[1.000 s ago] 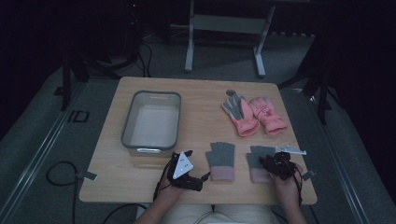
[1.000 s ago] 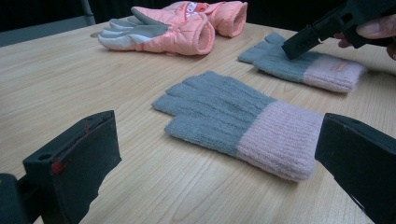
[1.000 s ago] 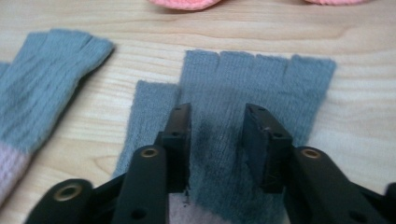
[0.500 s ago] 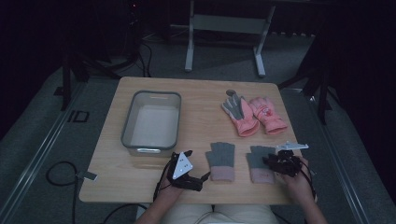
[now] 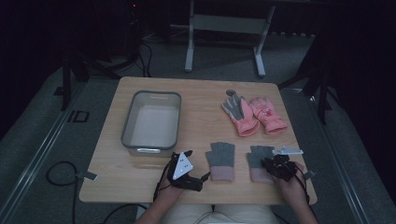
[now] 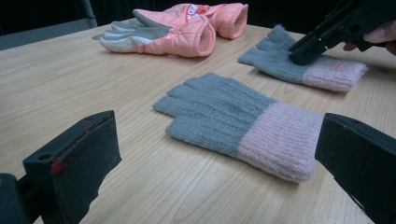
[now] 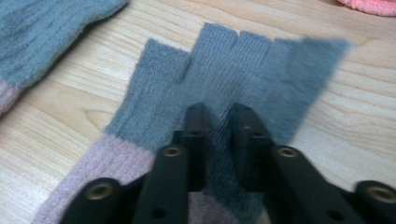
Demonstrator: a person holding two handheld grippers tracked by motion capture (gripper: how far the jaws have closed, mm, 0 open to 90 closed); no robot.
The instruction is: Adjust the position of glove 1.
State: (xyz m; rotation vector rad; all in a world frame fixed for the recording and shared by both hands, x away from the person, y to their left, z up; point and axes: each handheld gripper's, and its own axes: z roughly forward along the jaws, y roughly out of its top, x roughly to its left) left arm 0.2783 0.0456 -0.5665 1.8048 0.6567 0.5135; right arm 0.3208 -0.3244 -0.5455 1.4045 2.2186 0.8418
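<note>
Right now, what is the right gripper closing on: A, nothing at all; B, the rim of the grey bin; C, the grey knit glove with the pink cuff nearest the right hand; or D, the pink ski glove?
C: in the right gripper view the right gripper has a fold of the grey knit glove pinched between its jaws, which have just been closing, and the high view shows it on the right-hand glove.

Black hand-held gripper with grey three-cornered plate, black trailing cable, blocky black jaws, red scuffs, brass-ringed screw holes

right tongs have just closed, pinching grey glove.
</note>
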